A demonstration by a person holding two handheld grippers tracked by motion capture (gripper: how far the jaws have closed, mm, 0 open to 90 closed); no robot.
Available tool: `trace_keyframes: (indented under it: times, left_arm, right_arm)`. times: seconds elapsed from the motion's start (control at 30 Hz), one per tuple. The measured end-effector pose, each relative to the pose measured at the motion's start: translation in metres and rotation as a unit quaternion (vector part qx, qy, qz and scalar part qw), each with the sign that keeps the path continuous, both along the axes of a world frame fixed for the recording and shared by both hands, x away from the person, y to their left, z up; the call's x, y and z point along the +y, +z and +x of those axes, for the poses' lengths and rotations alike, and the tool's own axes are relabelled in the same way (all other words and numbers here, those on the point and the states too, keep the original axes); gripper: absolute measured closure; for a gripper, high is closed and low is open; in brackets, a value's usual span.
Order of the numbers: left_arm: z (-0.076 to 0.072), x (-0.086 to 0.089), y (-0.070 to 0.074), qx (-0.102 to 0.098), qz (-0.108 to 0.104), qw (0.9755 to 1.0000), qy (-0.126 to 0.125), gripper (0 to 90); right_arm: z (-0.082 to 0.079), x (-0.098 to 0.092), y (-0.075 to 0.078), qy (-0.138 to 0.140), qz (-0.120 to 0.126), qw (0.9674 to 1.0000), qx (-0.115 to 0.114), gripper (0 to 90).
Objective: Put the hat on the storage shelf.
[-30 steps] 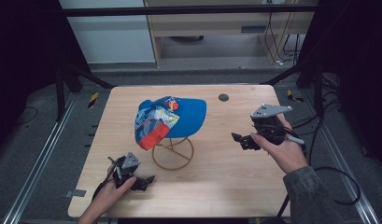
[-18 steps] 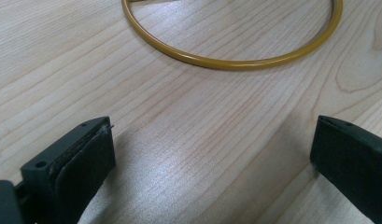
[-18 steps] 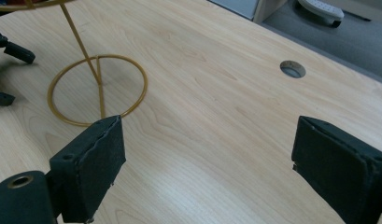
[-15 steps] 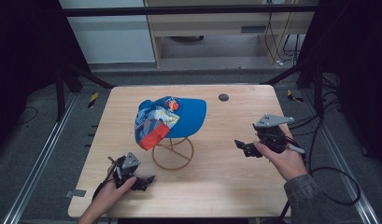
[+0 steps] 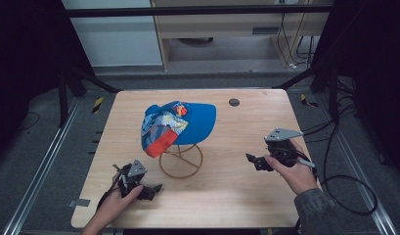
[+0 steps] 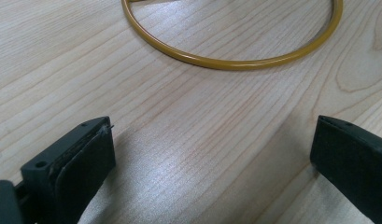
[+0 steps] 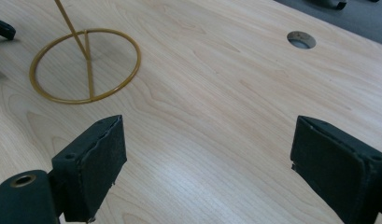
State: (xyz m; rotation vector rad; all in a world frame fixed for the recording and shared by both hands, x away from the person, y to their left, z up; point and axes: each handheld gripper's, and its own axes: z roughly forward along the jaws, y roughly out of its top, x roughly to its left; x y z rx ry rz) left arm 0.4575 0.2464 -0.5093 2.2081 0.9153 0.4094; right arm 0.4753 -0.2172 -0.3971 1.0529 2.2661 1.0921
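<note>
From the high view I see the blue cap (image 5: 180, 125) perched on its yellow wire stand (image 5: 181, 160) near the middle of the wooden surface (image 5: 236, 196); its patterned, red-edged part hangs down on the left side. My left tongs (image 5: 153, 188) rest low on the surface at the near left, just beside the stand's ring base, with my left hand (image 5: 114, 205) behind them. My right tongs (image 5: 251, 160) sit well apart from the cap on the right side, held in my right hand (image 5: 293, 169), tips pointing toward the stand. A small round hole (image 5: 233, 102) lies in the surface beyond the cap.

In the left gripper view, my left tongs (image 6: 212, 158) are spread wide with nothing between the black jaws, just bare wood. The stand's ring (image 6: 226, 60) curves across the top, close ahead of the jaws and not touching them.

In the right gripper view, my right tongs (image 7: 207, 158) are likewise spread wide and empty over plain wood. The ring base (image 7: 86, 65) lies farther off at upper left, with the thin upright rod rising from its cross-bar. The round hole (image 7: 301, 39) shows at upper right. The tip of a dark object at the far left edge I can't identify.
</note>
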Motion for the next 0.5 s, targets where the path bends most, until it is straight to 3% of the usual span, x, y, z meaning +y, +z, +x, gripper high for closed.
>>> trace_keyframes:
  times: [0.5]
  left_arm:
    - [0.0, 0.0, 0.0, 0.001, -0.001, 1.0, 0.001, 0.0]
  right_arm:
    - [-0.001, 0.004, -0.027, 0.0, -0.002, 0.9999, 0.014, 10.6]
